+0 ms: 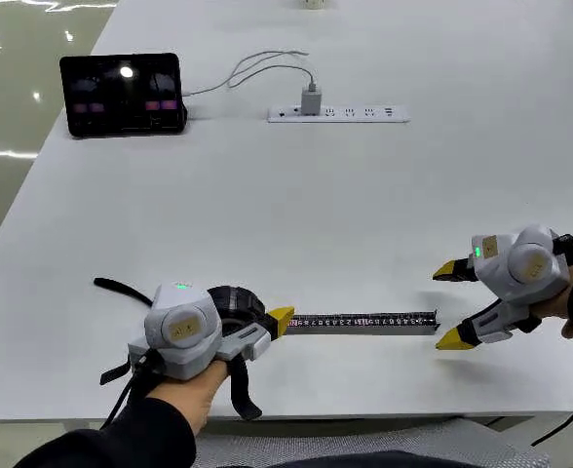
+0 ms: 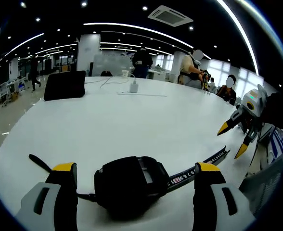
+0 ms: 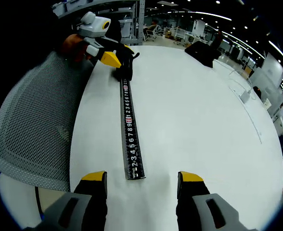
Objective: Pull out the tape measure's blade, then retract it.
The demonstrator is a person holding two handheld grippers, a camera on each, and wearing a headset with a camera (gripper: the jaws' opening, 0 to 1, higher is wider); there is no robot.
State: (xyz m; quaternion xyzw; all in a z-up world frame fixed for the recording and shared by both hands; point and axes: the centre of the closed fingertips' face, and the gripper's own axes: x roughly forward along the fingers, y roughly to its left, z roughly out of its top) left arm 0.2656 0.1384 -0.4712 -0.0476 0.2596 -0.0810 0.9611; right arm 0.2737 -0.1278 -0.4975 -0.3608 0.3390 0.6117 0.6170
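The black tape measure case [image 1: 230,304] lies near the table's front edge, between the jaws of my left gripper [image 1: 252,308]. In the left gripper view the case [image 2: 131,185] sits between the two yellow-tipped fingers [image 2: 64,169] with a gap on each side, so the left gripper [image 2: 134,169] is open. The blade [image 1: 364,322] lies flat on the table, pulled out to the right. Its end [image 3: 134,173] rests between the jaws of my right gripper [image 3: 142,177], which is open and not touching it. The right gripper [image 1: 449,304] is just past the blade's tip.
A dark tablet [image 1: 123,93] stands at the back left of the white table [image 1: 364,214]. A power strip [image 1: 337,114] with a white charger [image 1: 311,99] and cable lies behind the middle. A black strap [image 1: 121,290] trails left of the case. A mesh chair [image 3: 31,134] stands at the front edge.
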